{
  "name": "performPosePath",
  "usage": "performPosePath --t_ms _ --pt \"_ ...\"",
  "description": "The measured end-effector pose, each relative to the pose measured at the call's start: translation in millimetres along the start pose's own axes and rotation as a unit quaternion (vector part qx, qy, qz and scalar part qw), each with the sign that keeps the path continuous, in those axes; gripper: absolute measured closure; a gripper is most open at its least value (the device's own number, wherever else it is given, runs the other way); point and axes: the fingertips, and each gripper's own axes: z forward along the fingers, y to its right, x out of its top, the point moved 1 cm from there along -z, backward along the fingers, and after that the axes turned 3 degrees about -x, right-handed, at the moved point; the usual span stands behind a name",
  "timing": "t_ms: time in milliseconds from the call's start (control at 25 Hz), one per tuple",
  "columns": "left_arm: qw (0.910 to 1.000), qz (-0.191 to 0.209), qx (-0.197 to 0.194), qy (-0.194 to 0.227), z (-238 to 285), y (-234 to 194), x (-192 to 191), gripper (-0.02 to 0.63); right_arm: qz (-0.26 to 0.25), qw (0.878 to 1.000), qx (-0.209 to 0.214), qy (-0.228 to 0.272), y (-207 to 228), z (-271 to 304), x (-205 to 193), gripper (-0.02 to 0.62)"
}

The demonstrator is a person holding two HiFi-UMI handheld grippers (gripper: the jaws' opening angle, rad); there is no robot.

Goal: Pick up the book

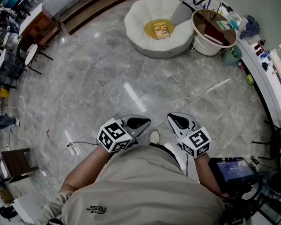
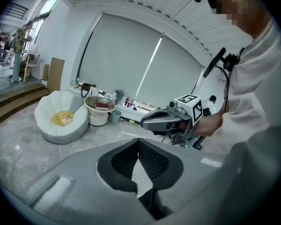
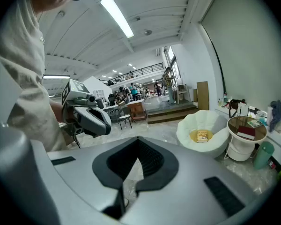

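Yellow book (image 1: 161,30) lies in a white scalloped chair (image 1: 140,18), well apart; the closed, empty left gripper (image 1: 141,123) and right gripper (image 1: 176,121) should approach first, then spread.

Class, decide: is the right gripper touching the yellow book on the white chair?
Apart. The head view shows the right gripper by the person's body, with open floor between it and the yellow book lying in the chair.

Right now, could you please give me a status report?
Left hand-held gripper and right hand-held gripper shut, empty. Book on white chair across the floor, untouched. Nothing in the way.
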Motion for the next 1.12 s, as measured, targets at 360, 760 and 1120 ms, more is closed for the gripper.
performPosePath --t_ms 360,760,1120 --pt "0.9999 0.013 -0.003 -0.002 21 -18 27 0.598 0.002 1.0 -0.005 0.007 35 -5 12 0.583" --pt "0.9997 0.001 -0.022 0.008 54 -138 69 0.598 0.024 0.999 -0.024 -0.008 119 75 46 0.493" --pt "0.9986 0.014 -0.049 -0.009 73 -302 157 0.578 0.015 0.997 -0.06 -0.037 225 186 119 0.463"
